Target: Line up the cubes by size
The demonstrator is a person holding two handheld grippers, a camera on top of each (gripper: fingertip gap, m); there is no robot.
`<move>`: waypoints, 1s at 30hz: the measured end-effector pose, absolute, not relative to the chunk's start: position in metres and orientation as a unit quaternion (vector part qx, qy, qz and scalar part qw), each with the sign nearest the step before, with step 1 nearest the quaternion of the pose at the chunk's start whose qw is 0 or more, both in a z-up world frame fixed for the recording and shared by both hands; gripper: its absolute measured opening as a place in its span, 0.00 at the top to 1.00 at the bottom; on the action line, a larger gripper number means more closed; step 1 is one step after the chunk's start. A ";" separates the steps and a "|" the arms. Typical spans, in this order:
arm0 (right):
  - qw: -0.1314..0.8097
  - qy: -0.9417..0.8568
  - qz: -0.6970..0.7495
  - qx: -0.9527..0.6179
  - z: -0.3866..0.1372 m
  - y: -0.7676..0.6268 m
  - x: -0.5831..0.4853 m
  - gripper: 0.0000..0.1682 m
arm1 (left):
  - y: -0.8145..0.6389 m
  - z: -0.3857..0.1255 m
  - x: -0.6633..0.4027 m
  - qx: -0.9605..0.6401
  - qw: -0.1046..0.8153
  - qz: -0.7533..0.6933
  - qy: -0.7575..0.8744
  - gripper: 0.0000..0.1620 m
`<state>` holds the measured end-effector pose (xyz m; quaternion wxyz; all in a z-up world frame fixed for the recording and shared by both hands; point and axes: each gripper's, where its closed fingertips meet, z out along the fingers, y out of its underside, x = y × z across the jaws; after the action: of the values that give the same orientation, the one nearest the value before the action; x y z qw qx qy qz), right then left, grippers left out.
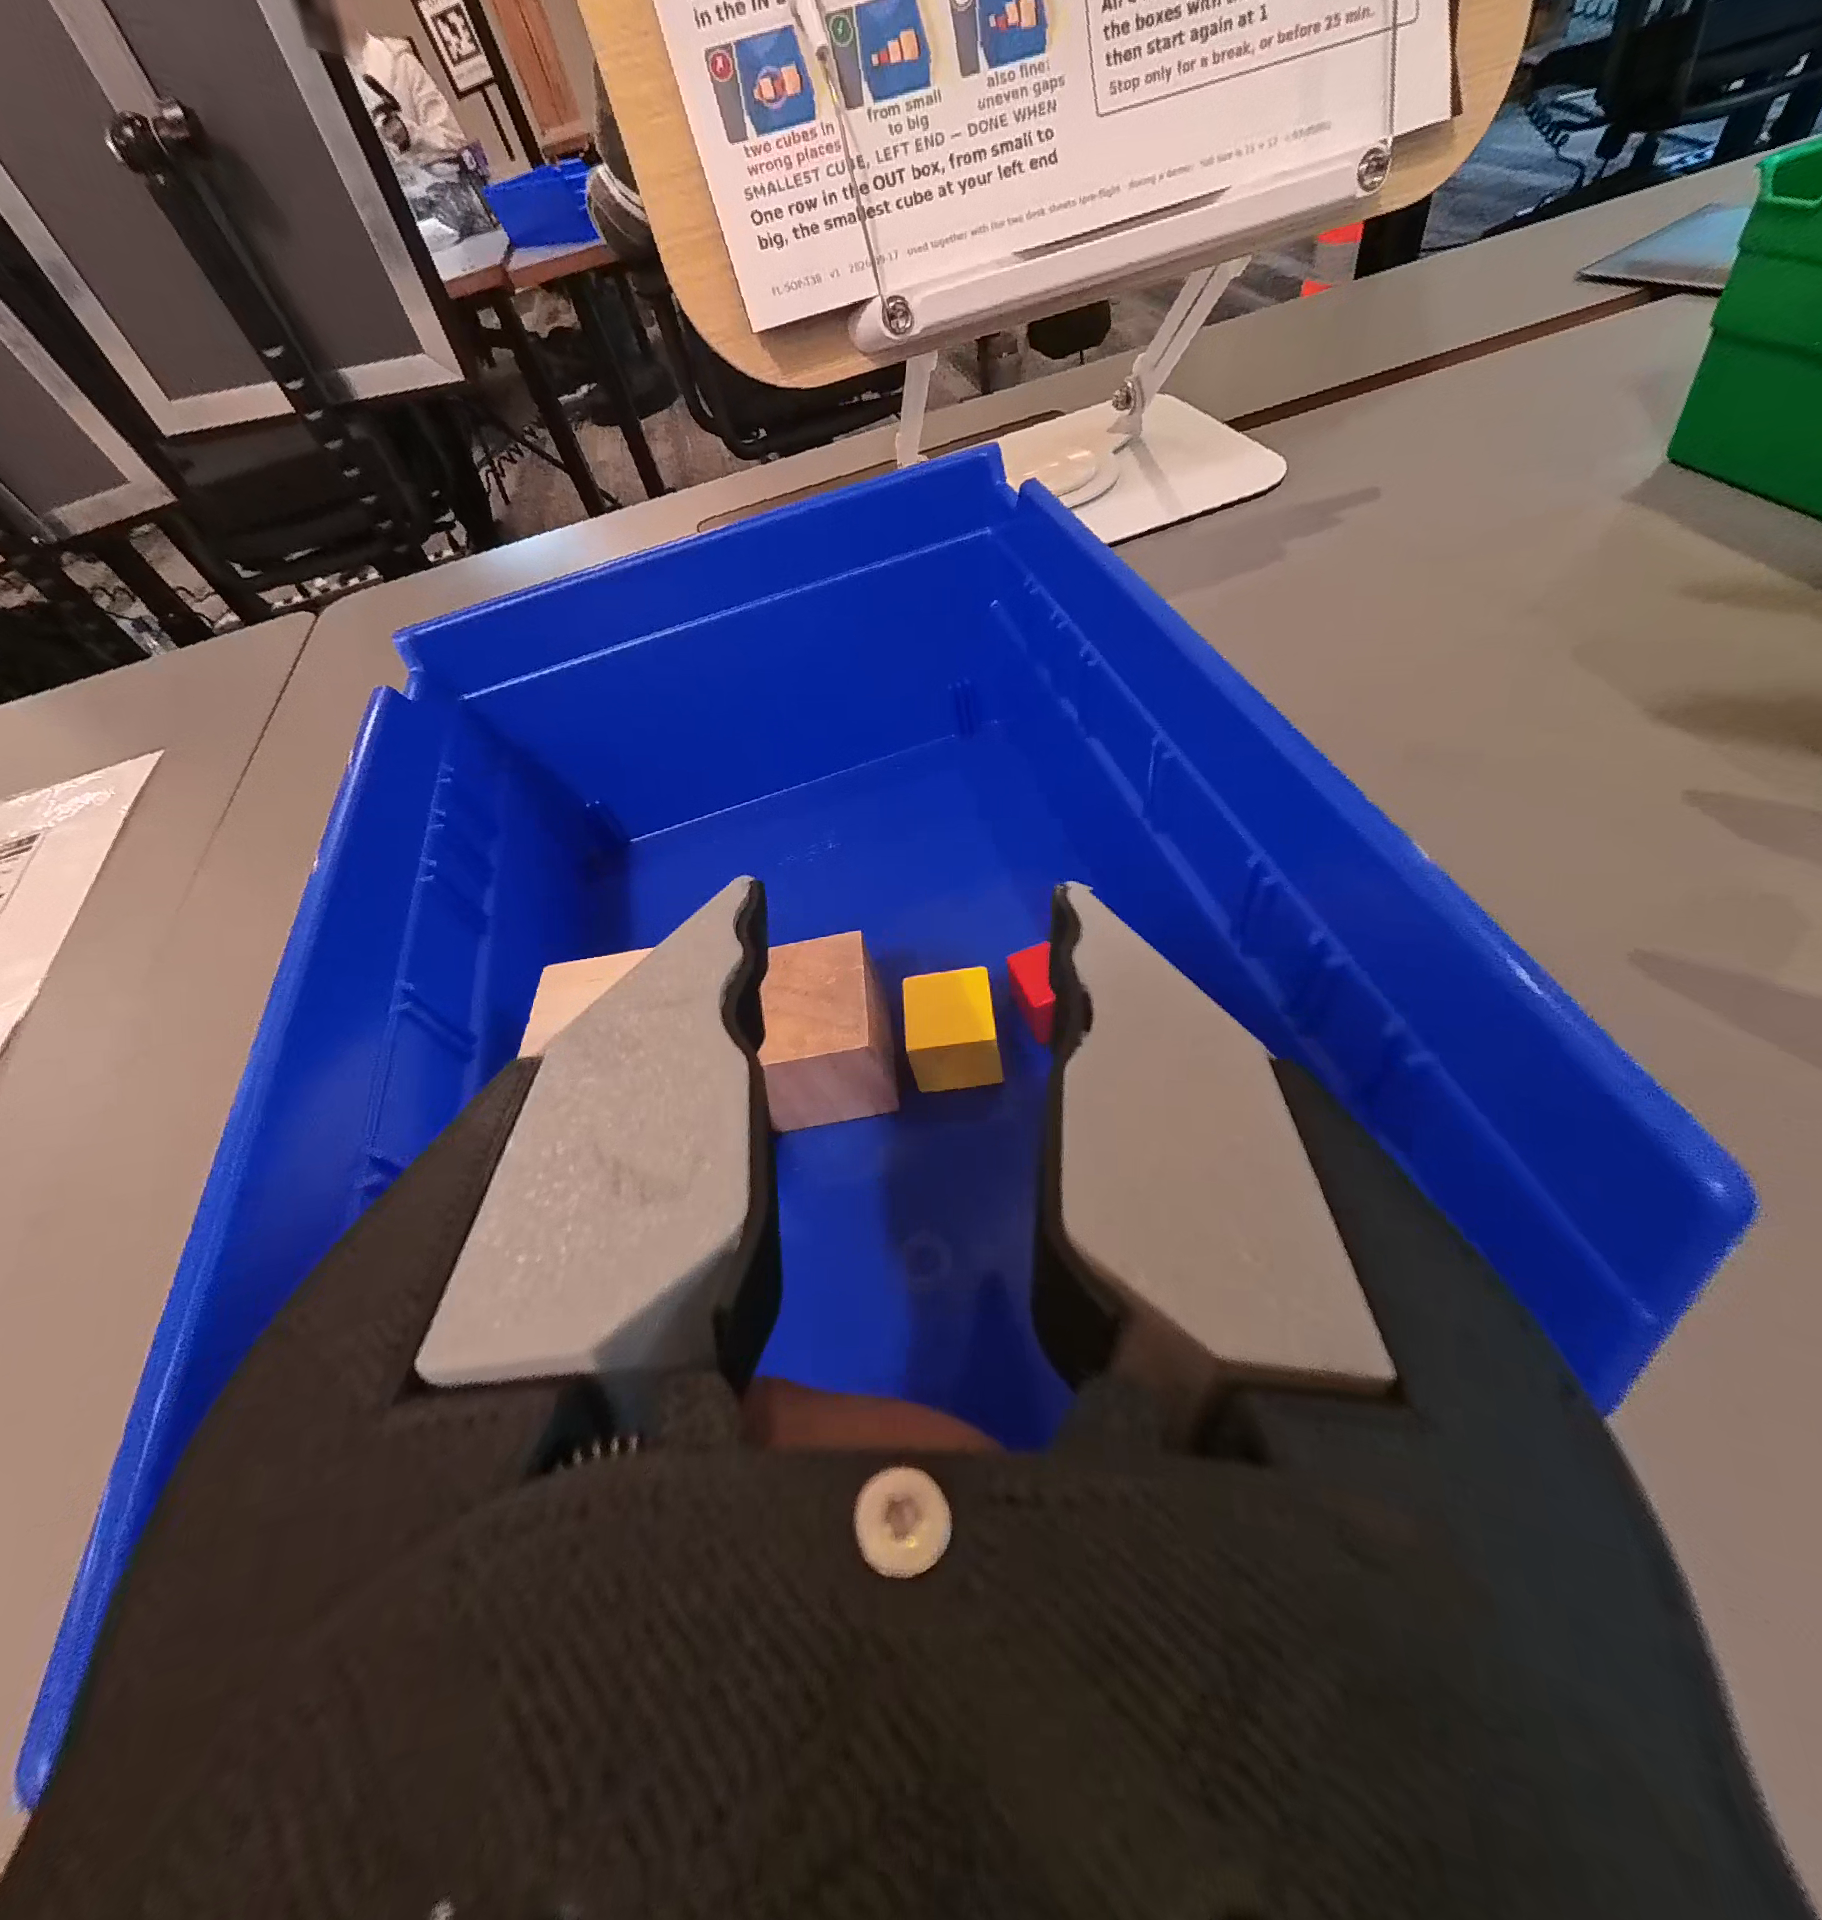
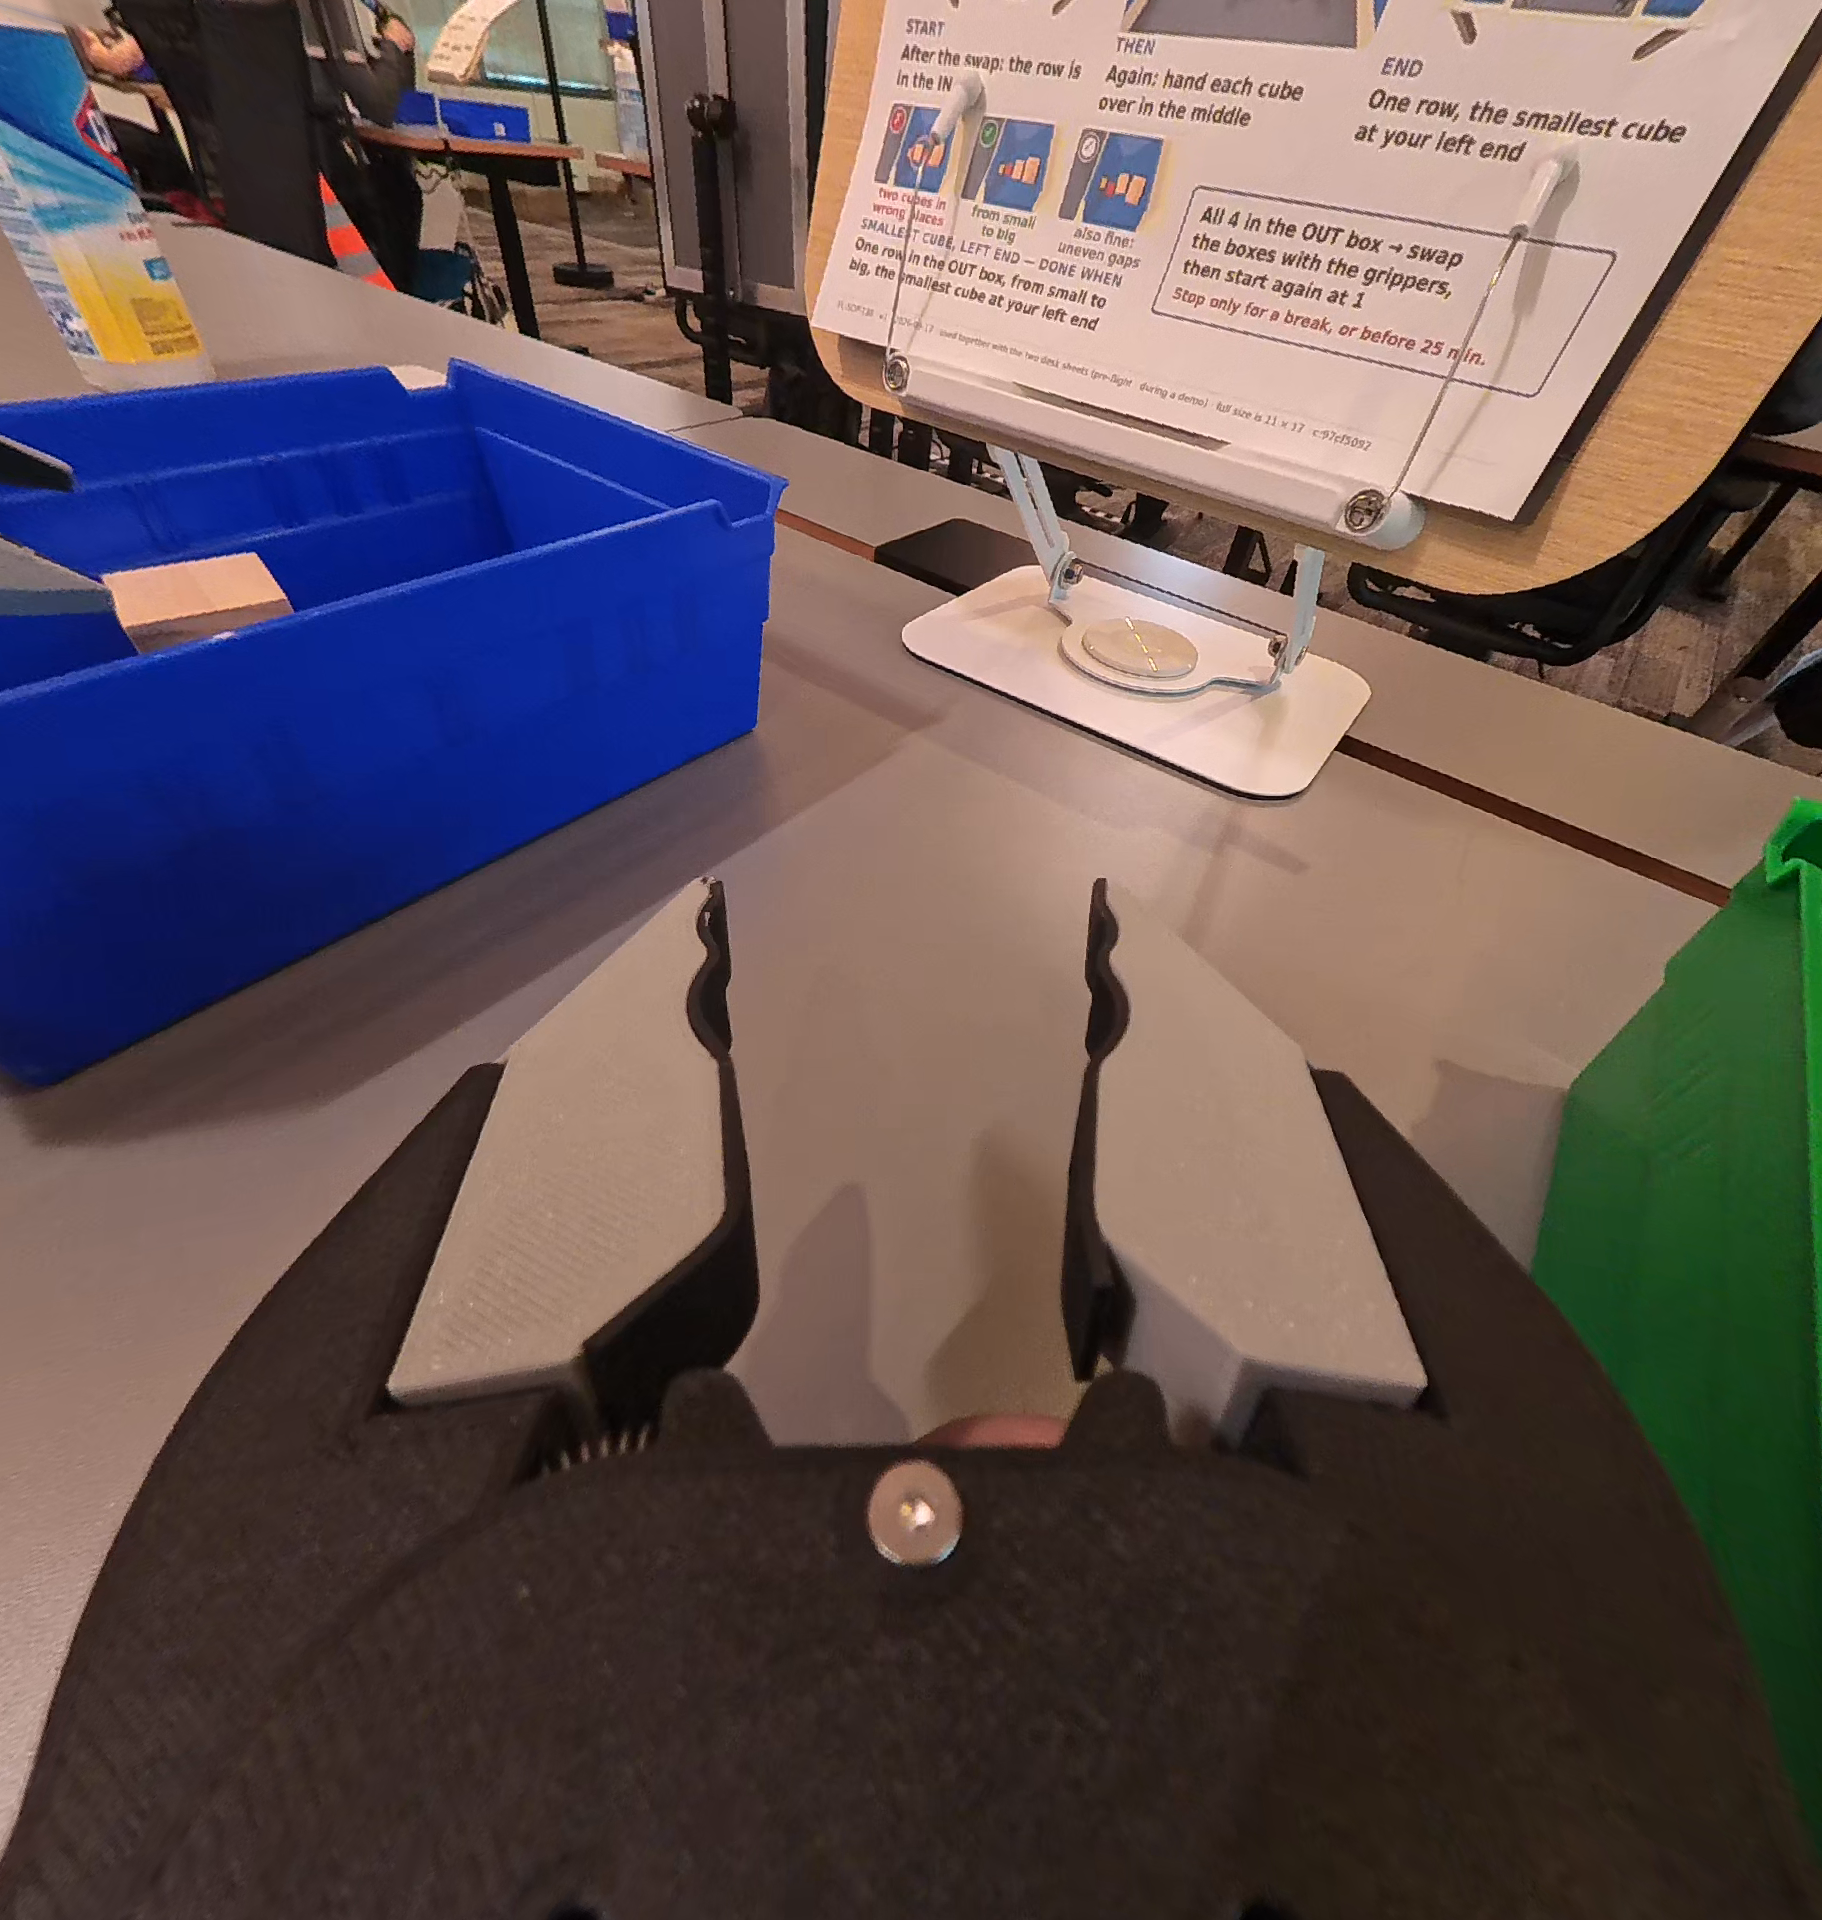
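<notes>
In the left wrist view a blue bin (image 1: 1354, 935) holds a row of cubes: a pale wood cube (image 1: 574, 997), partly hidden by my left finger, then a darker wood cube (image 1: 824, 1029), a yellow cube (image 1: 951, 1027) and a small red cube (image 1: 1032, 982). My left gripper (image 1: 905, 902) is open and empty above the row. In the right wrist view my right gripper (image 2: 905, 894) is open and empty over the grey table. The blue bin (image 2: 471, 665) lies to its left with the pale wood cube (image 2: 200, 597) showing inside.
A green bin (image 2: 1738, 1299) stands at the right, also seen in the left wrist view (image 1: 1790, 343). An instruction board on a white stand (image 2: 1146, 665) is behind the table. A spray bottle (image 2: 86, 239) stands far left. Paper sheet (image 1: 13, 894) lies left of the bin.
</notes>
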<state>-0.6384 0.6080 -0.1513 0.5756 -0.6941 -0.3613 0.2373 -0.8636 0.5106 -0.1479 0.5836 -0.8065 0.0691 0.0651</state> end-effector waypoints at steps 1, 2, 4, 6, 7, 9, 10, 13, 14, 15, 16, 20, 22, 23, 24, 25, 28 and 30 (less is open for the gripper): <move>0.576 -0.361 0.238 -0.694 -0.151 0.608 -0.638 0.60 | 0.510 -0.148 -0.864 -0.806 0.584 0.065 0.069 0.68; 0.575 -0.360 0.239 -0.695 -0.151 0.608 -0.638 0.60 | 0.510 -0.147 -0.864 -0.806 0.584 0.066 0.069 0.68; 0.575 -0.360 0.239 -0.695 -0.152 0.609 -0.638 0.60 | 0.509 -0.146 -0.865 -0.805 0.586 0.065 0.067 0.68; 0.574 -0.361 0.238 -0.695 -0.152 0.609 -0.639 0.60 | 0.509 -0.145 -0.866 -0.804 0.587 0.065 0.066 0.68; 0.575 -0.361 0.238 -0.695 -0.152 0.608 -0.639 0.60 | 0.509 -0.144 -0.866 -0.804 0.588 0.065 0.066 0.67; 0.574 -0.362 0.238 -0.695 -0.152 0.608 -0.639 0.60 | 0.508 -0.144 -0.866 -0.803 0.588 0.066 0.067 0.68; 0.574 -0.362 0.238 -0.695 -0.152 0.608 -0.639 0.60 | 0.508 -0.144 -0.865 -0.803 0.588 0.066 0.068 0.68; 0.575 -0.361 0.238 -0.694 -0.152 0.608 -0.639 0.60 | 0.509 -0.144 -0.865 -0.804 0.586 0.071 0.072 0.68; 0.575 -0.361 0.238 -0.694 -0.152 0.608 -0.639 0.60 | 0.509 -0.145 -0.865 -0.804 0.586 0.073 0.074 0.68; 0.575 -0.361 0.238 -0.695 -0.152 0.609 -0.639 0.60 | 0.509 -0.145 -0.864 -0.804 0.585 0.073 0.074 0.67; 0.575 -0.361 0.238 -0.695 -0.152 0.609 -0.639 0.60 | 0.509 -0.145 -0.864 -0.804 0.585 0.072 0.074 0.67; 0.576 -0.361 0.238 -0.694 -0.151 0.609 -0.639 0.61 | 0.509 -0.144 -0.864 -0.804 0.587 0.070 0.072 0.67; 0.575 -0.361 0.239 -0.695 -0.151 0.608 -0.639 0.61 | 0.508 -0.144 -0.864 -0.804 0.586 0.070 0.072 0.67; 0.575 -0.361 0.238 -0.695 -0.152 0.608 -0.639 0.60 | 0.509 -0.144 -0.864 -0.804 0.586 0.070 0.072 0.67; 0.575 -0.361 0.238 -0.694 -0.151 0.608 -0.639 0.61 | 0.509 -0.144 -0.864 -0.804 0.586 0.070 0.072 0.68; 0.575 -0.361 0.238 -0.694 -0.151 0.608 -0.639 0.61 | 0.509 -0.144 -0.864 -0.804 0.586 0.071 0.073 0.68; 0.575 -0.361 0.238 -0.695 -0.152 0.608 -0.639 0.61 | 0.509 -0.145 -0.864 -0.804 0.586 0.071 0.074 0.67; 0.575 -0.361 0.237 -0.695 -0.152 0.609 -0.639 0.61 | 0.509 -0.145 -0.864 -0.804 0.586 0.071 0.074 0.67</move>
<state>-0.6388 0.6087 -0.1517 0.5746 -0.6949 -0.3614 0.2374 -0.8637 0.5089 -0.1449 0.5857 -0.8040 0.0737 0.0708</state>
